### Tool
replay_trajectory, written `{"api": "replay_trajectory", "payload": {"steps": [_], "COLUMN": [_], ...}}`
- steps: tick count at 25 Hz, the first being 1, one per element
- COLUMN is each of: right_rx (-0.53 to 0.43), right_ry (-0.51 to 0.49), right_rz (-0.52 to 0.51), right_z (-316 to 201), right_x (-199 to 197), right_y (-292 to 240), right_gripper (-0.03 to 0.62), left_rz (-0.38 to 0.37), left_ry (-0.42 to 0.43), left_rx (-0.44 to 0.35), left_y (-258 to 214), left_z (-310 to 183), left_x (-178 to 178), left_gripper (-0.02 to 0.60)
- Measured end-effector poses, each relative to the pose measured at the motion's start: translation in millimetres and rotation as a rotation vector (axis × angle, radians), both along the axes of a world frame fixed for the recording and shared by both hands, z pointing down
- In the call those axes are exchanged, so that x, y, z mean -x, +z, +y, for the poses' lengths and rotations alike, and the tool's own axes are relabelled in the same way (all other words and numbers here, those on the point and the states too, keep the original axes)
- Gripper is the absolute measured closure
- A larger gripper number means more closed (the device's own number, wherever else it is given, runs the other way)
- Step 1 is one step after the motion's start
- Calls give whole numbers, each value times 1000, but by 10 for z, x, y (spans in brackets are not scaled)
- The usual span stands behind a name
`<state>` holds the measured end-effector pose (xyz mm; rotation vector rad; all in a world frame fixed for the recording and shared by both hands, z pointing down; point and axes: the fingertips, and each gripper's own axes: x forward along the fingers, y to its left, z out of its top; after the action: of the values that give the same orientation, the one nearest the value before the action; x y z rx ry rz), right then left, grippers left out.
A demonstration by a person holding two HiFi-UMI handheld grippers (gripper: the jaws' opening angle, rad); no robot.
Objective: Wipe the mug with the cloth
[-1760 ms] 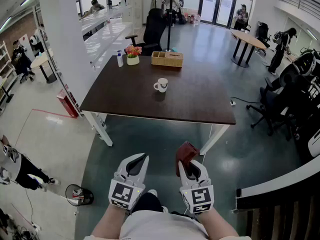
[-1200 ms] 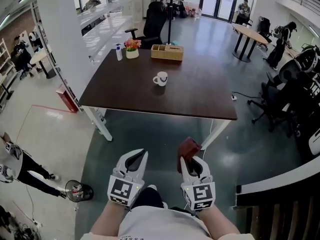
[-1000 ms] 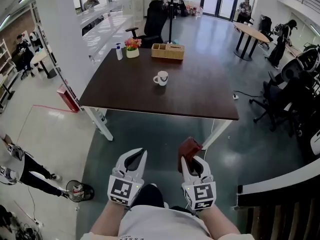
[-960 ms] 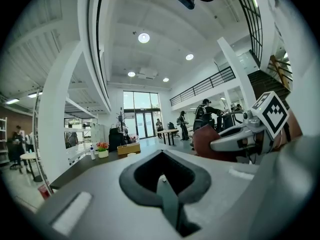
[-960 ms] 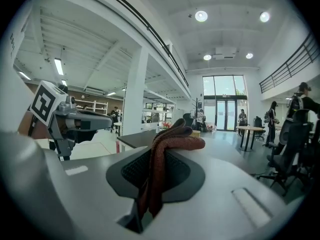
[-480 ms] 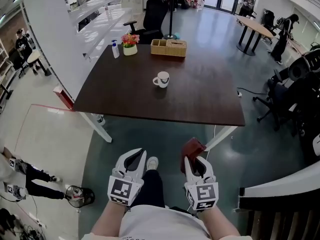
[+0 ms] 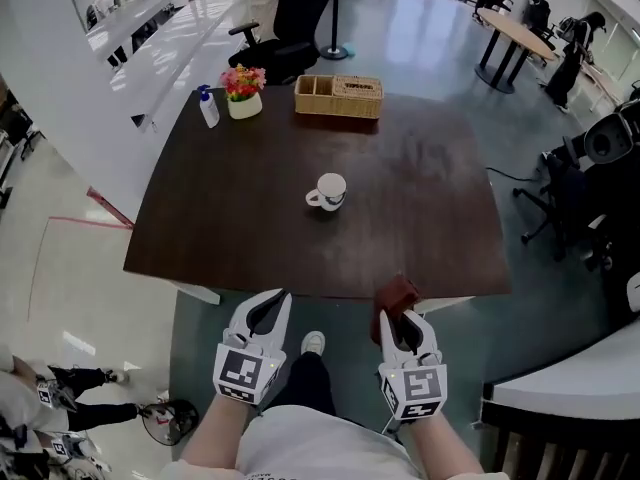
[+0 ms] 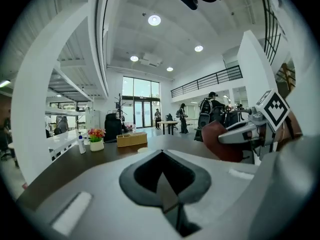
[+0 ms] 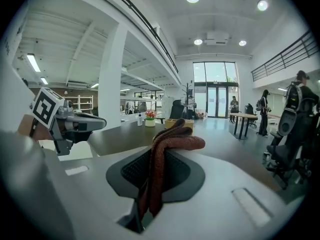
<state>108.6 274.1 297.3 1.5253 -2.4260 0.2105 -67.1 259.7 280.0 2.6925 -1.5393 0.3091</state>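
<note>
Your right gripper [image 7: 402,320] is clenched on the rust-red knitted cloth [image 9: 165,154], bunched over its tips. Your left gripper [image 7: 268,306] is closed on nothing. The white ceramic mug [image 7: 327,191] stands mid dark wooden table [image 7: 220,228], well ahead of both.

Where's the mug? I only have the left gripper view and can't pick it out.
Observer: Head view shows the white mug upright near the middle of the dark table, with nothing touching it.
Operator: Is the cloth actually clamped?
Observer: Yes. The right gripper view shows the red-brown cloth pinched between the tongs of the right gripper, its top flopped over to one side.
</note>
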Motion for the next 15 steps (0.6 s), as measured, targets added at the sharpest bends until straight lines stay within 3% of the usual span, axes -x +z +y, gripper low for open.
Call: {"api": "replay_trajectory", "payload": {"steps": [7, 15], "right_rx": [19, 52], "right_ry": [21, 4], "right_rz": [14, 33], "right_z": [-1101, -1767], "right_x": [190, 348], "right_y": [-25, 65], "right_gripper": [517, 516], "left_rz": [13, 6], "left_ry": [40, 96], "left_rx": [1, 86], "left_y": [-83, 266], "left_z": [-1166, -1789], "left_x": [280, 232], "left_gripper": [581, 581]}}
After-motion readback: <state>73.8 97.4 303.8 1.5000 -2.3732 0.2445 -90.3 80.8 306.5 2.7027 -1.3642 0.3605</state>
